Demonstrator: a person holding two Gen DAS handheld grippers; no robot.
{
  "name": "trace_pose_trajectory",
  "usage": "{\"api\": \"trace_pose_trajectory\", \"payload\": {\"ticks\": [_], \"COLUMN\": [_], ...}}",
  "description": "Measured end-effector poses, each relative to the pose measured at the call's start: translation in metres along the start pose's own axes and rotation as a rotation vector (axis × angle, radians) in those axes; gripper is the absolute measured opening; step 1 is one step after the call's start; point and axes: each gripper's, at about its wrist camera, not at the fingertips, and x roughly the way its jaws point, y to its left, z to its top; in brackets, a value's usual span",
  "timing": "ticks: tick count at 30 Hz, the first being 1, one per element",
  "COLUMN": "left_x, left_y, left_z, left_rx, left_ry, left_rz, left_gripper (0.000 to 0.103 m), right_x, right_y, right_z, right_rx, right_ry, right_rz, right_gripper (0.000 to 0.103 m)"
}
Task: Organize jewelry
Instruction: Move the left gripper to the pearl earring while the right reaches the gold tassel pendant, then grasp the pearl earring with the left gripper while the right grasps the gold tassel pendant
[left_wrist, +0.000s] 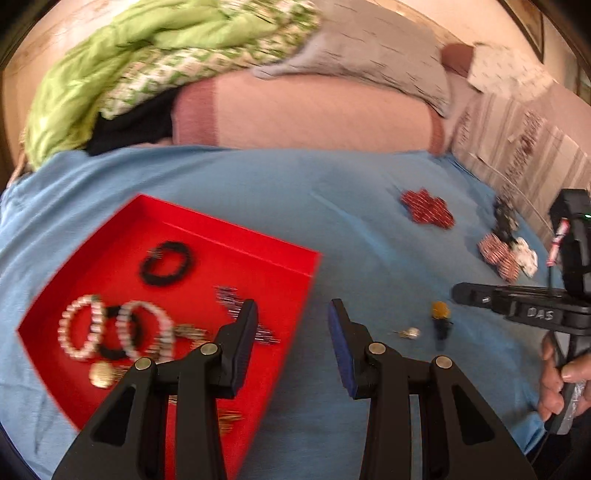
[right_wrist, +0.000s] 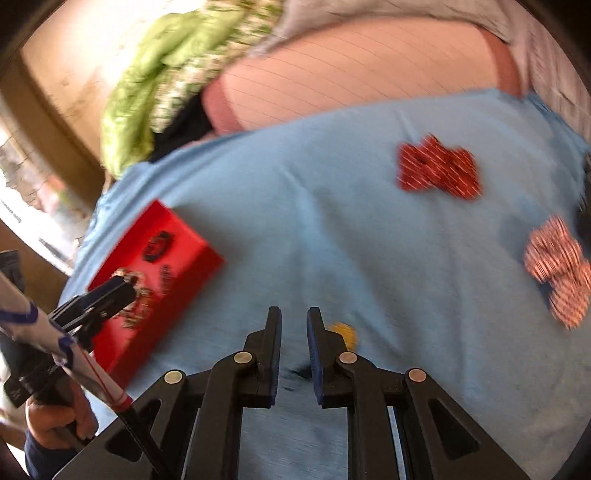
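Observation:
A red tray (left_wrist: 110, 236) lies on the blue cloth (left_wrist: 295, 184) and holds pearl bracelets (left_wrist: 79, 328), a black hair band (left_wrist: 166, 263), a gold round piece (left_wrist: 100, 373) and several pins. My left gripper (left_wrist: 293, 314) is open and empty over the tray's right edge. A yellow and black earring (left_wrist: 440, 317) and a small silver piece (left_wrist: 410, 333) lie on the cloth to its right. My right gripper (right_wrist: 294, 321) is open with a narrow gap, empty, just left of the yellow earring (right_wrist: 345, 332). The tray also shows in the right wrist view (right_wrist: 173, 258).
A dark red striped bow (left_wrist: 426, 206) and a lighter red striped bow (left_wrist: 498, 254) with a white piece (left_wrist: 526, 254) lie at the right of the cloth. A pink pillow (left_wrist: 314, 114), a green blanket (left_wrist: 129, 55) and a grey cloth (left_wrist: 369, 48) lie behind.

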Motion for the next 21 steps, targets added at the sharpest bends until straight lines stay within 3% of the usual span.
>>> {"api": "trace_pose_trajectory", "payload": {"ticks": [2, 8, 14, 17, 21], "left_x": [0.009, 0.023, 0.026, 0.03, 0.035], "left_y": [-0.013, -0.035, -0.033, -0.034, -0.042], "left_z": [-0.001, -0.004, -0.002, 0.0, 0.001], "left_rx": [0.011, 0.041, 0.029, 0.024, 0.037], "left_ry": [0.025, 0.057, 0.059, 0.066, 0.077], "left_rz": [-0.037, -0.053, -0.051, -0.062, -0.078], "left_gripper": [0.038, 0.038, 0.038, 0.038, 0.038], "right_x": [0.005, 0.024, 0.031, 0.036, 0.032], "right_y": [-0.004, -0.001, 0.03, 0.047, 0.041], "right_z": [-0.002, -0.009, -0.016, -0.027, -0.026], "right_rx": [0.002, -0.045, -0.268, -0.418, -0.405], "right_ry": [0.012, 0.049, 0.036, 0.028, 0.062], "right_rz": [-0.007, -0.057, -0.169, -0.264, -0.275], "right_gripper": [0.029, 0.03, 0.034, 0.03, 0.015]}}
